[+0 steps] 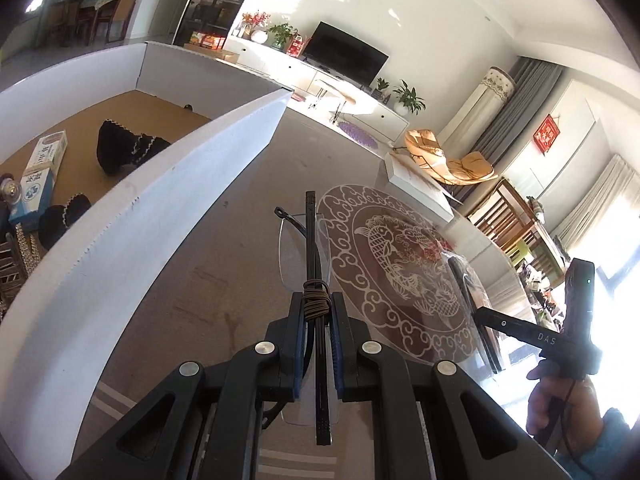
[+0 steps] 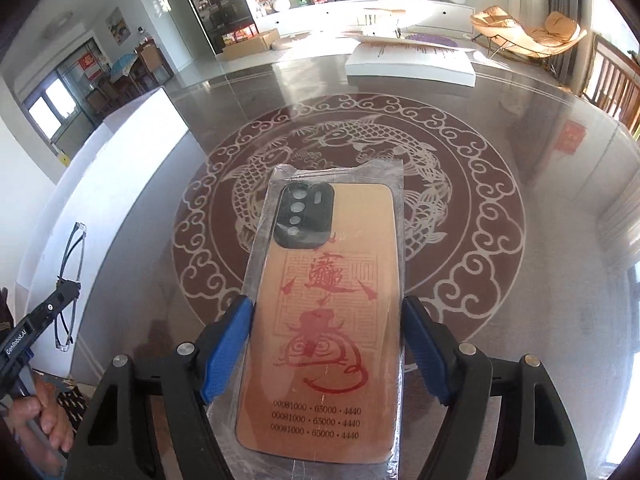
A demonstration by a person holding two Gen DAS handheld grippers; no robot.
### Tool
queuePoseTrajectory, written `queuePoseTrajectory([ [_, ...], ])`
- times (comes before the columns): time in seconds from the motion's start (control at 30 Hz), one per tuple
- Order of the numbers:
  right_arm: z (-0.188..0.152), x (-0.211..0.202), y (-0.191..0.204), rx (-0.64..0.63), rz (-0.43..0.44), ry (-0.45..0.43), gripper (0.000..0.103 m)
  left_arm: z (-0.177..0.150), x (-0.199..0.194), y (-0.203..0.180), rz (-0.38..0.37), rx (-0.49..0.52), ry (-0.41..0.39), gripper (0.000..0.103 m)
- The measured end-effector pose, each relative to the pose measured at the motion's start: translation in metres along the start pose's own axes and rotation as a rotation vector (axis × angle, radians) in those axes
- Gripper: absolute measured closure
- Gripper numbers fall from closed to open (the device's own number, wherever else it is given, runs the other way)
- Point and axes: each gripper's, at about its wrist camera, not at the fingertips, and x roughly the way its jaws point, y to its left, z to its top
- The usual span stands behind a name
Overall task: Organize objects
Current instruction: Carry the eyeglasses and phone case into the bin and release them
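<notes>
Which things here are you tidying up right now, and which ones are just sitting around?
Being tidied:
- glasses, pinched in the left gripper
- wrapped phone case, between the right gripper fingers
- white box with things already inside

Just sitting around:
- TV
- potted plants
- orange chair
- flat white box on the table
</notes>
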Motion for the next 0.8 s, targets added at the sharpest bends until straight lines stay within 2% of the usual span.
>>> queuePoseTrajectory([
  [0.1, 0.021, -0.02, 0.051, -0.022, 0.135, -0.054, 0.027, 0.027, -0.038, 0.011, 0.003, -0.029, -0.074, 0.092],
  [0.17, 0.037, -0.027, 0.099, -0.057, 0.24, -0.084, 0.027, 0.05, -0.065, 0.027, 0.039, -0.049, -0.13, 0.092],
  [0.23, 0.05, -0.028, 0.157, -0.114, 0.336, -0.096, 0.027, 0.072, -0.084, 0.05, 0.113, -0.062, -0.148, 0.092],
  [0.33, 0.065, -0.015, 0.248, -0.213, 0.444, -0.084, 0.027, 0.097, -0.088, 0.098, 0.277, -0.096, -0.077, 0.092],
  [0.4, 0.068, 0.003, 0.307, -0.285, 0.474, -0.07, 0.027, 0.104, -0.084, 0.135, 0.387, -0.129, -0.015, 0.092],
  [0.47, 0.069, 0.027, 0.36, -0.366, 0.461, -0.044, 0.027, 0.102, -0.083, 0.167, 0.467, -0.157, 0.037, 0.092],
  [0.53, 0.066, 0.056, 0.401, -0.44, 0.414, -0.027, 0.027, 0.098, -0.083, 0.19, 0.516, -0.191, 0.075, 0.091],
  [0.6, 0.062, 0.087, 0.427, -0.488, 0.363, 0.003, 0.027, 0.091, -0.086, 0.204, 0.53, -0.217, 0.087, 0.088],
  [0.67, 0.057, 0.118, 0.439, -0.494, 0.331, 0.066, 0.026, 0.083, -0.088, 0.211, 0.542, -0.234, 0.102, 0.067],
  [0.7, 0.054, 0.13, 0.441, -0.487, 0.32, 0.104, 0.026, 0.082, -0.088, 0.209, 0.529, -0.21, 0.09, 0.067],
  [0.73, 0.051, 0.14, 0.439, -0.478, 0.31, 0.131, 0.026, 0.08, -0.088, 0.204, 0.534, -0.179, 0.09, 0.053],
  [0.77, 0.049, 0.143, 0.438, -0.473, 0.304, 0.14, 0.026, 0.079, -0.089, 0.2, 0.561, -0.158, 0.094, 0.026],
  [0.8, 0.047, 0.143, 0.434, -0.47, 0.304, 0.138, 0.026, 0.078, -0.09, 0.195, 0.588, -0.138, 0.081, 0.014],
])
